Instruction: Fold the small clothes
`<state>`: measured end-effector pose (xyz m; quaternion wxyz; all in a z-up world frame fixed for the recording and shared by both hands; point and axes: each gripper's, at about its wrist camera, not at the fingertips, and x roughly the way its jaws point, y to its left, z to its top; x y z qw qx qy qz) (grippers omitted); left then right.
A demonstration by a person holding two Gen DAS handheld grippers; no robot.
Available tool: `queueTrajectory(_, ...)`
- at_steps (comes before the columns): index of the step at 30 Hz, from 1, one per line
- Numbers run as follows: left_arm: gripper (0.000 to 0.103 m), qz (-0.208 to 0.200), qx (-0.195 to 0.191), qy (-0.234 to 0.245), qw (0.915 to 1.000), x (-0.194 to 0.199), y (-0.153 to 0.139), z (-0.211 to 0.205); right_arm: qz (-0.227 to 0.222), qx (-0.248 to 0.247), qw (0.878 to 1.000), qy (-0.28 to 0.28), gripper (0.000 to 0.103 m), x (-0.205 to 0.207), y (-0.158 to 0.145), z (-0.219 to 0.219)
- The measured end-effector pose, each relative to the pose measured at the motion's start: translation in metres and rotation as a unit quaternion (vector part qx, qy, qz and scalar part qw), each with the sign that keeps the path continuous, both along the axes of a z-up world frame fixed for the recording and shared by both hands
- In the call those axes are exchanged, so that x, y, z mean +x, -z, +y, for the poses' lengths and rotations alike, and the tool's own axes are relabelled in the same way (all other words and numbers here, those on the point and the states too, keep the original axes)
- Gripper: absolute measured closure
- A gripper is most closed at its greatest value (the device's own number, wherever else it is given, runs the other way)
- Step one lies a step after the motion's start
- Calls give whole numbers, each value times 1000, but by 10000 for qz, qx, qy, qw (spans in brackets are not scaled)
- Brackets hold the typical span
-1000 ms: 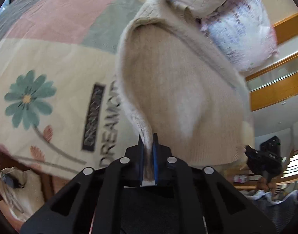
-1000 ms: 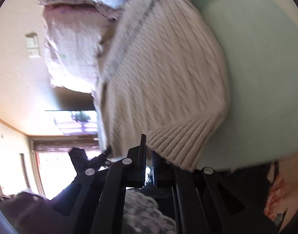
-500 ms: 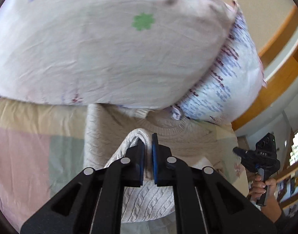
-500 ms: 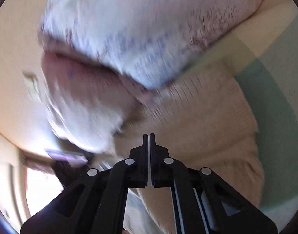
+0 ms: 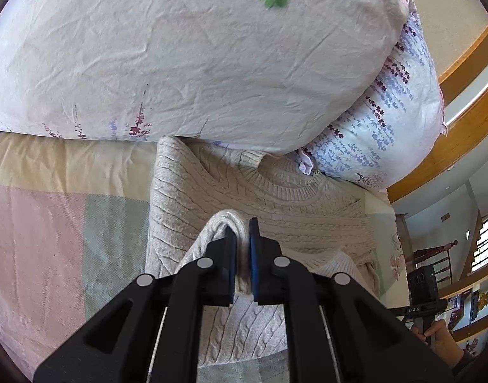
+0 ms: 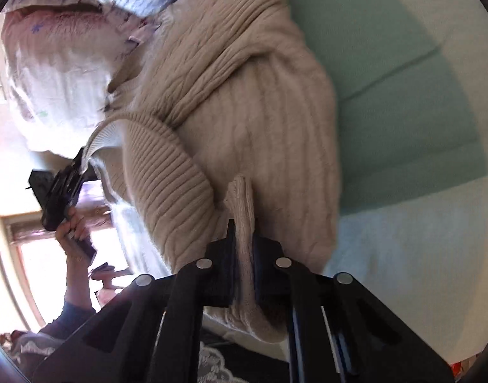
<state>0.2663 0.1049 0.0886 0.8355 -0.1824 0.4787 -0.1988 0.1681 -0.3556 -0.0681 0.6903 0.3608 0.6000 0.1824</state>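
A beige cable-knit sweater point(image 5: 269, 198) lies on the bed with its round collar toward the pillows. My left gripper point(image 5: 241, 242) is shut on a fold of the sweater's lower part, held over the chest. In the right wrist view my right gripper point(image 6: 243, 233) is shut on another fold of the same sweater point(image 6: 253, 95), near its ribbed hem point(image 6: 161, 172). The left gripper point(image 6: 57, 188) also shows in the right wrist view, and the right gripper point(image 5: 422, 290) shows far right in the left wrist view.
A large pale floral pillow point(image 5: 186, 51) and a lavender-print pillow point(image 5: 384, 121) lie just beyond the collar. The bedspread point(image 5: 52, 223) has pink, green and cream blocks. Wooden railing and room furniture are at the right.
Both grippers swung the sweater's lower part up toward the collar. The hanging sweater now lies on the bed, folded over. The right view has rotated back onto the knit.
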Motion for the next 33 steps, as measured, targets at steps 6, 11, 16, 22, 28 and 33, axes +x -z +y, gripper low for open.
queueTrajectory(6, 96, -269, -114, -128, 9995, 16, -19, 4, -1120, 260, 9891, 915, 96, 34, -67, -42)
queueTrajectory(11, 89, -406, 353, -502, 9973, 57, -15, -3, -2053, -58, 9595, 1928, 95, 102, -102, -62)
queueTrajectory(16, 38, 104, 689, -943, 9931, 65, 12, 11, -1137, -903, 9696, 1972, 74, 149, -57, -44)
queueTrajectory(22, 25, 750, 353, -639, 9945, 57, 42, 36, -1445, -1028, 9656, 1901, 46, 124, -64, -35)
queueTrajectory(28, 52, 1136, -404, -590, 9910, 59, 80, 25, -1449, -757, 9674, 1936, 43, 116, -59, -44)
queueTrajectory(33, 89, 1134, -913, -647, 9872, 53, 75, 9, -1461, -527, 9689, 1927, 42, 91, -60, -62)
